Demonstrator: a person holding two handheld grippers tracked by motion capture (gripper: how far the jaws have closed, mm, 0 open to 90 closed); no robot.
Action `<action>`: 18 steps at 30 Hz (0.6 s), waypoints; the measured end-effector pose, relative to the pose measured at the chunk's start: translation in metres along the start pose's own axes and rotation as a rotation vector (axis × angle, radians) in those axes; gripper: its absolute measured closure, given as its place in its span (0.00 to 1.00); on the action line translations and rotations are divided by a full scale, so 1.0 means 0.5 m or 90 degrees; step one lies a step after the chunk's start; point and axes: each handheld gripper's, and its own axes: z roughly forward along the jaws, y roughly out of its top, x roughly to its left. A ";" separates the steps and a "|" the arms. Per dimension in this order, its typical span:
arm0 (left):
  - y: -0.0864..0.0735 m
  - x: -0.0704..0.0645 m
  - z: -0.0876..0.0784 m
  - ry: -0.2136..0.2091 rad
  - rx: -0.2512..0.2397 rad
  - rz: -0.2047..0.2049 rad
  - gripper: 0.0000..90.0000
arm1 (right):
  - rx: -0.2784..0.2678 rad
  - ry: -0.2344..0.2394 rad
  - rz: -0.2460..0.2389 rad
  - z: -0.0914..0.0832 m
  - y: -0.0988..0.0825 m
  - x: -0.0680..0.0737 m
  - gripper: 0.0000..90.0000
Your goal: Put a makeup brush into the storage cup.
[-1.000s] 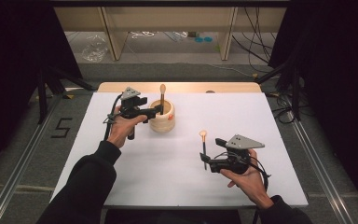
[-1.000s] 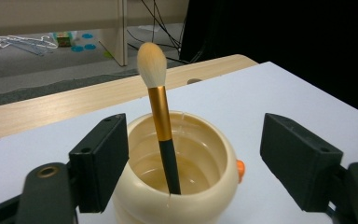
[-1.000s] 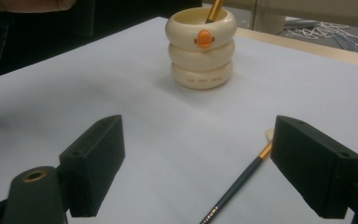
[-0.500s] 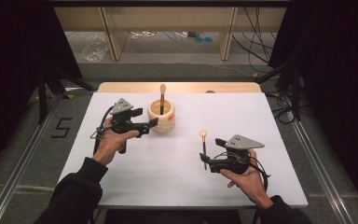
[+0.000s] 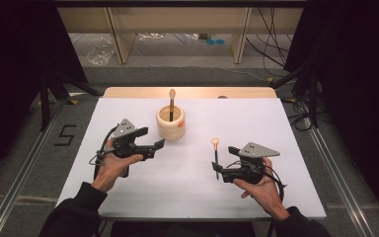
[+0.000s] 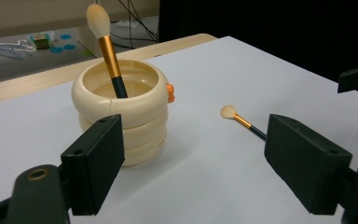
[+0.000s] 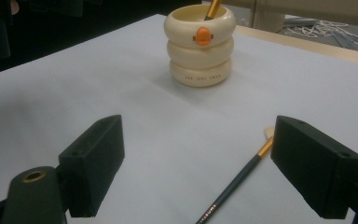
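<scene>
A cream ringed cup (image 5: 170, 124) with an orange beak stands at the middle back of the white table (image 5: 256, 118). A makeup brush (image 5: 171, 101) stands upright in it, bristles up. My left gripper (image 5: 150, 138) is open and empty, a short way to the cup's front left. A second brush (image 5: 216, 157) lies flat on the table, bristles pointing away from me. My right gripper (image 5: 224, 160) is open beside its handle. The left gripper view has the cup (image 6: 121, 116) just beyond the jaws. In the right gripper view the lying brush (image 7: 242, 177) rests close to the right jaw, untouched.
A strip of bare wood (image 5: 128, 92) runs along the table's far edge. Beyond it are shelf legs (image 5: 241, 34) and cables on the floor. Metal rails (image 5: 24, 163) run along both sides of the table.
My left gripper has drawn back from the cup toward the person, leaving the brush standing in it. The right gripper and the lying brush have stayed put.
</scene>
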 end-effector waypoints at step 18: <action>-0.064 -0.034 -0.017 -0.006 0.030 0.010 0.22 | 0.001 -0.002 0.004 0.000 -0.007 -0.004 0.20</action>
